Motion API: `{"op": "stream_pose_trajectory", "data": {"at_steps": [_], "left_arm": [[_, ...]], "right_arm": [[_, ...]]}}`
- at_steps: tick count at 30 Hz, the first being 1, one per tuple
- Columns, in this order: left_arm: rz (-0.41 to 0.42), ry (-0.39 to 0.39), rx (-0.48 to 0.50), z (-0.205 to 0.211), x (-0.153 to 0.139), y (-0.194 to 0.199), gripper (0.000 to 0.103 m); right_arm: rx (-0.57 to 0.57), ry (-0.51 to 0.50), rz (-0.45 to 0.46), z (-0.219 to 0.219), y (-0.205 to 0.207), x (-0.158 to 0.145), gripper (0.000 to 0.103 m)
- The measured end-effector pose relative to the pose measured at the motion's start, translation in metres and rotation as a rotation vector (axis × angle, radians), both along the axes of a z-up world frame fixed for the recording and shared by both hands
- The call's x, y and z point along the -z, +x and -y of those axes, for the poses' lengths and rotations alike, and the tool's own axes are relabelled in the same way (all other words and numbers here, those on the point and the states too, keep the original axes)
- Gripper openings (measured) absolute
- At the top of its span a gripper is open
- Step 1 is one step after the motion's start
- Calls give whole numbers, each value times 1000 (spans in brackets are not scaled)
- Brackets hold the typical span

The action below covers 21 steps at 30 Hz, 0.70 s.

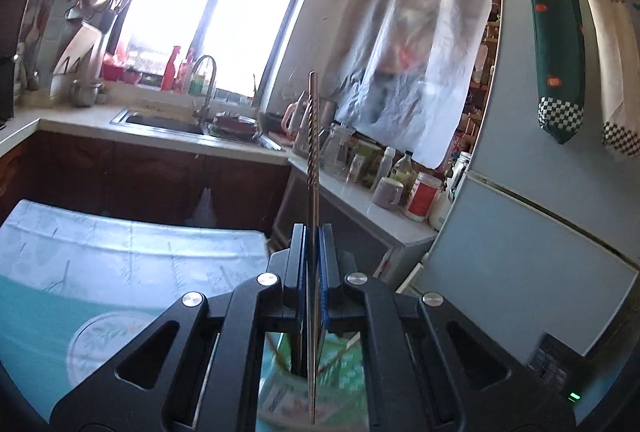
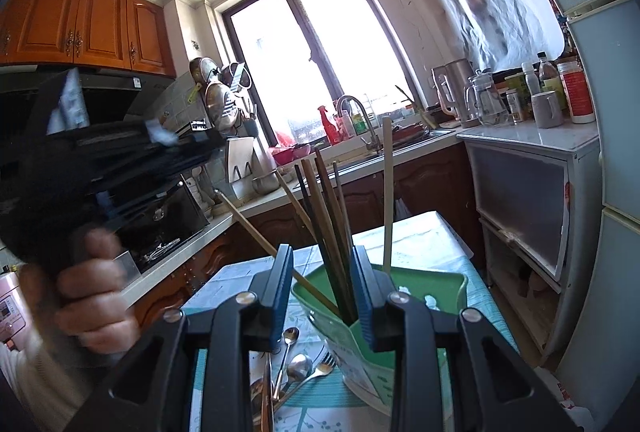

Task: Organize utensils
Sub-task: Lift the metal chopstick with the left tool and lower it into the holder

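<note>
The right gripper (image 2: pixel 320 296) hangs with its blue-padded jaws apart, one on each side of a green holder (image 2: pixel 420 292) that stands on the cloth-covered worktop (image 2: pixel 440 244). A bundle of chopsticks (image 2: pixel 328 216), dark and pale, rises out of the holder and fans out between the jaws; none of them is pinched. One pale chopstick (image 2: pixel 386 192) stands nearly upright at the right side of the holder, and another (image 2: pixel 256 232) leans far out to the left. Spoons (image 2: pixel 296 364) and a fork (image 2: pixel 324 364) lie in a loose heap on the worktop just left of the holder. At the left edge a hand (image 2: pixel 92 296) grips the blurred black left gripper (image 2: pixel 120 160), whose jaws cannot be made out.
</note>
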<state>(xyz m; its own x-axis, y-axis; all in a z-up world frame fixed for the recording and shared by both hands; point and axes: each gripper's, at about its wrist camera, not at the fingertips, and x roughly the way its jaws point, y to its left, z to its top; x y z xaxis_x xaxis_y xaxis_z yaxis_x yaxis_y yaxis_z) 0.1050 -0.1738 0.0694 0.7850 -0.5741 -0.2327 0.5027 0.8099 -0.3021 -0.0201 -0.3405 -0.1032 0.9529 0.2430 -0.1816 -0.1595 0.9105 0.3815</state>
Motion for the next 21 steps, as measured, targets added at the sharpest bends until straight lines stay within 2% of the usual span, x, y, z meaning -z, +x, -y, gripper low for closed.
{"op": "stream_pose_trajectory", "data": {"at_steps": [4, 7, 10, 13, 21], "left_arm": [[6, -13, 2, 30, 24, 31, 3], [65, -14, -26, 46, 38, 43, 3], [86, -32, -24, 54, 41, 50, 3], [128, -27, -23, 58, 45, 48, 3], [190, -29, 31, 51, 54, 18, 3]], "right_arm": [[-59, 4, -38, 2, 3, -1, 29], [-67, -35, -64, -1, 9, -5, 29], [-89, -92, -94, -6, 20, -7, 22], [-122, -104, -120, -8, 32, -6, 15], [-205, -136, -138, -13, 54, -14, 15]]}}
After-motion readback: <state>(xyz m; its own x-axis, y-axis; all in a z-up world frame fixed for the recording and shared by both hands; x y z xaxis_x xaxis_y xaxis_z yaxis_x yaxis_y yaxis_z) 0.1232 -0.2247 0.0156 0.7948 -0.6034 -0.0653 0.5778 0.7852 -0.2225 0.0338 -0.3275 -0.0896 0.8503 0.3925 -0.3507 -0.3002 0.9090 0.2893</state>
